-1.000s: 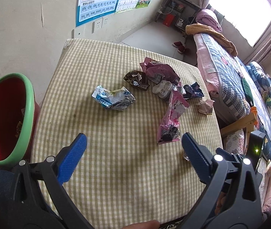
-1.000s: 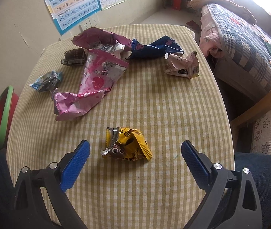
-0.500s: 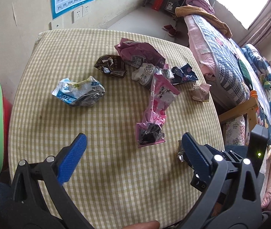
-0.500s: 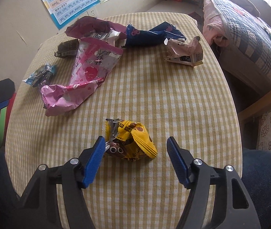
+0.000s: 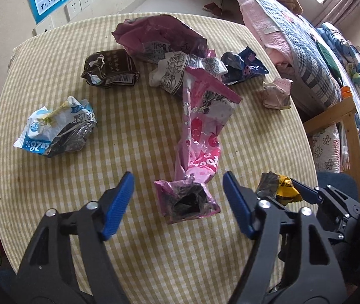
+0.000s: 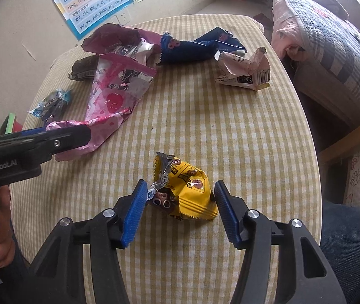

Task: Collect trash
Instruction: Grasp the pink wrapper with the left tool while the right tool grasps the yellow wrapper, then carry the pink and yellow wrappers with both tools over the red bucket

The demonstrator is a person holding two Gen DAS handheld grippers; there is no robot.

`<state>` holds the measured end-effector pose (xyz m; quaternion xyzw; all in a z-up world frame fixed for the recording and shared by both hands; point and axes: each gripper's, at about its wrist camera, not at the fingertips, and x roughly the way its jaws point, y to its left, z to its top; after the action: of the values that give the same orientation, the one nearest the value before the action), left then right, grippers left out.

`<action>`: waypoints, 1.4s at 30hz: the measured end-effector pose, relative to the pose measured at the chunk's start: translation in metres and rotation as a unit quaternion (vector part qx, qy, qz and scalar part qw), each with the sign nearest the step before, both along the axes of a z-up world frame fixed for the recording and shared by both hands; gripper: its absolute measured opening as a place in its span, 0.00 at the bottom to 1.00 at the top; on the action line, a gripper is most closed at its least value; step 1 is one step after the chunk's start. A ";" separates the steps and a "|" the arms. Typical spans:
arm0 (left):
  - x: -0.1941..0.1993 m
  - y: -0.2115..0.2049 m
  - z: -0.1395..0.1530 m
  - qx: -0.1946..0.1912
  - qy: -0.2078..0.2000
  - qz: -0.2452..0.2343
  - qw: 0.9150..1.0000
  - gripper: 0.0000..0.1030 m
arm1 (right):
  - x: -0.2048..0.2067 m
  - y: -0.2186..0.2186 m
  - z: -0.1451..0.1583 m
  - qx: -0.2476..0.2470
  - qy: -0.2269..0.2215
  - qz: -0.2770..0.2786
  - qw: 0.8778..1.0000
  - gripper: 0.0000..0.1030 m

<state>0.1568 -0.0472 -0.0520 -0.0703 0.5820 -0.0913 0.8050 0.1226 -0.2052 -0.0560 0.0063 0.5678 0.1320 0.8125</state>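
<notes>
We see left gripper (image 5: 178,202) jaws closing around crumpled end of long pink wrapper (image 5: 200,136) on checked desk (image 5: 134,126), pads not yet touching; right gripper (image 6: 178,211) jaws closing on yellow wrapper (image 6: 187,190), left pad at foil, right just clear

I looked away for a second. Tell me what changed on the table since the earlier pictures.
The left gripper came down over the near end of the long pink wrapper, jaws closing around it without touching it. The right gripper narrowed around the yellow wrapper, still closing, pads about at its edges. No wrapper has moved on the checked tablecloth.
</notes>
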 end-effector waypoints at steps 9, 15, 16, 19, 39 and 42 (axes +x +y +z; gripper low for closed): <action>-0.011 0.008 0.004 -0.011 0.001 0.008 1.000 0.23 | 0.000 -0.001 0.002 0.003 -0.002 -0.002 1.000 0.45; -0.025 0.015 0.020 -0.012 -0.014 0.016 1.000 0.23 | -0.003 -0.005 0.013 0.011 -0.015 -0.009 1.000 0.42; -0.027 0.016 0.022 -0.013 -0.016 0.018 1.000 0.23 | -0.004 -0.004 0.016 0.011 -0.019 -0.008 1.000 0.42; -0.036 0.021 0.029 -0.015 -0.022 0.024 0.999 0.23 | -0.008 -0.003 0.026 0.012 -0.031 -0.005 0.999 0.41; -0.084 0.071 0.076 -0.021 -0.076 0.083 0.993 0.23 | -0.026 0.034 0.086 0.024 -0.096 0.031 0.995 0.41; -0.090 0.081 0.082 -0.022 -0.083 0.095 0.992 0.23 | -0.027 0.048 0.095 0.027 -0.106 0.046 0.993 0.41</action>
<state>0.0672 0.0337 0.0303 -0.1347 0.5014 -0.0325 0.8541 0.0954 -0.1577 0.0386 -0.0121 0.4745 0.1848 0.8606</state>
